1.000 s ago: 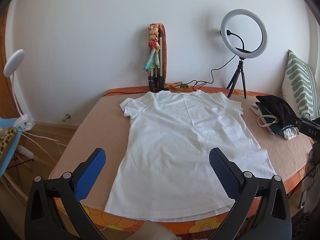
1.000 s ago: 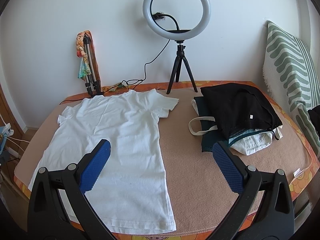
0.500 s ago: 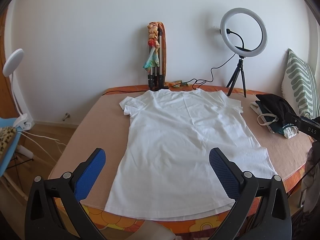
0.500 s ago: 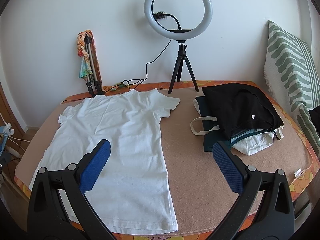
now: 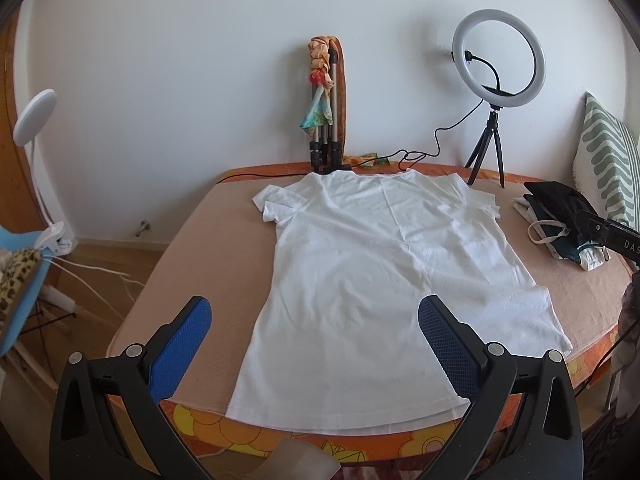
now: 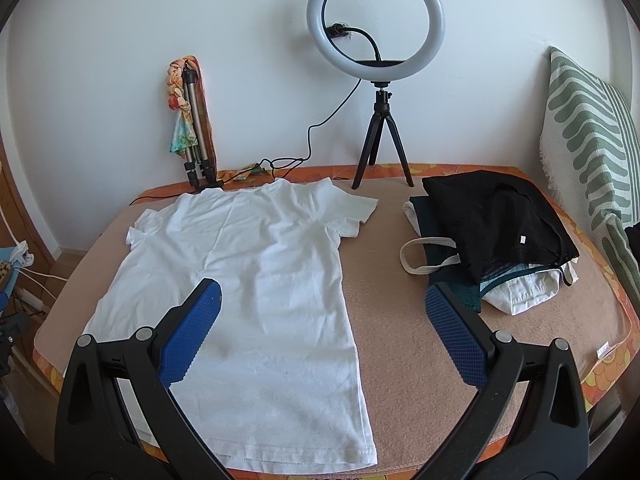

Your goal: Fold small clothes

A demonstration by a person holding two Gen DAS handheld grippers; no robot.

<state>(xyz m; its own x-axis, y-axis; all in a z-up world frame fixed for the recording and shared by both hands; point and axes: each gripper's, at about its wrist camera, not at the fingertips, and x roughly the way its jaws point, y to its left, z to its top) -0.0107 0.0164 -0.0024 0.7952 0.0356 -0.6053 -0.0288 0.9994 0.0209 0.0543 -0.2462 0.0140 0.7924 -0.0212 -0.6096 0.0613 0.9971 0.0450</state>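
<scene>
Both tongs hang wide open over the near edge of the bed point(image 5: 188, 236), gripping nothing and touching nothing. The left tongs point(image 5: 316, 320) have their blue pads point(image 5: 180, 354) spread so that one sits over the bare beige cover and the other over the lower part of the white T-shirt point(image 5: 384, 272). The right tongs point(image 6: 322, 322) straddle the shirt's right hem side and the open cover beside it.

The T-shirt point(image 6: 248, 280) lies flat and unfolded on the bed, collar toward the wall, hem at the near edge, sleeves spread out.

From the left view I see a white clip lamp point(image 5: 34, 116) and a blue chair point(image 5: 16, 280) off the bed's left side, which the right view barely catches. The right view shows the pile of clothes point(image 6: 492, 236) in full, black garment on top, well apart from the shirt, plus the striped pillow point(image 6: 592, 140). Both views show the ring light point(image 6: 376, 20) and a folded tripod point(image 5: 326, 120) against the wall.
</scene>
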